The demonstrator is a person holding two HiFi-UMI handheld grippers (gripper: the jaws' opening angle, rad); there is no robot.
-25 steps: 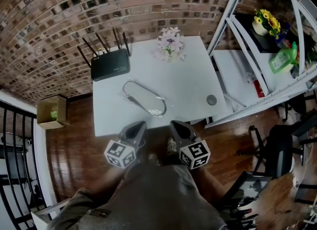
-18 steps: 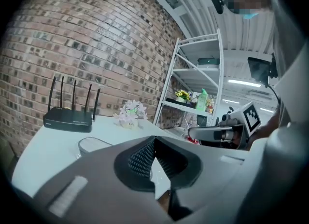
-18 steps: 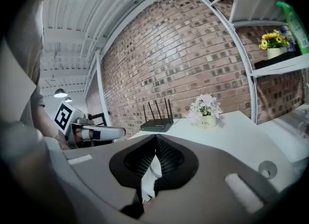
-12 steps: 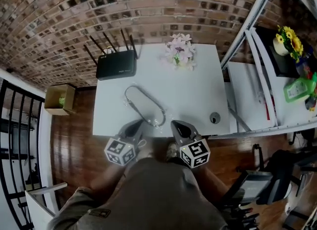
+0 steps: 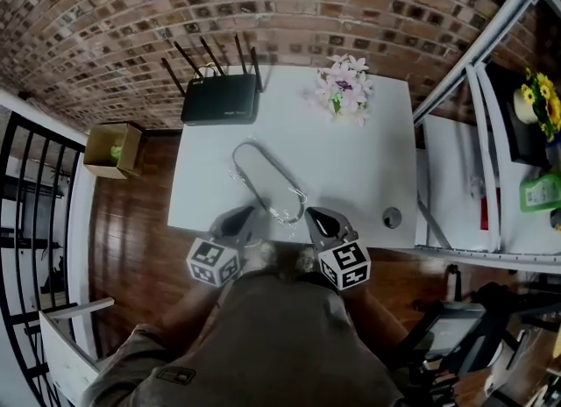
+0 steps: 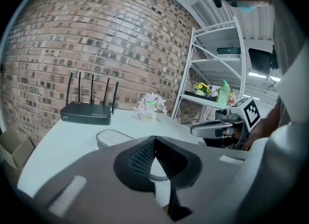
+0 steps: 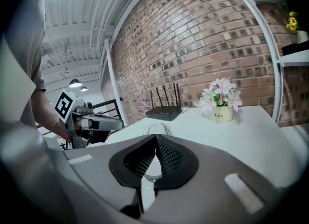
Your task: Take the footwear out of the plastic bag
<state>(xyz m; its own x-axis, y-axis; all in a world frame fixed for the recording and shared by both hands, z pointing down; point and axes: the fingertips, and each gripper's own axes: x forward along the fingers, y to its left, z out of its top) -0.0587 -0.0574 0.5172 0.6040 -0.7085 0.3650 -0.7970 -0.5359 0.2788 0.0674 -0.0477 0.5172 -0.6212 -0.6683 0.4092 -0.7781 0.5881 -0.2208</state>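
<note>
Your left gripper [image 5: 242, 217] and right gripper [image 5: 317, 217] are both clenched shut on nothing, side by side at the near edge of the table [image 5: 377, 160]. Just ahead lies the plastic bag [image 5: 286, 211], its crumpled end nearest you, with the flat footwear [image 5: 259, 167] inside. Open both jaws first. Then pin the loose plastic with one and pinch the footwear's near end with the other.
</note>
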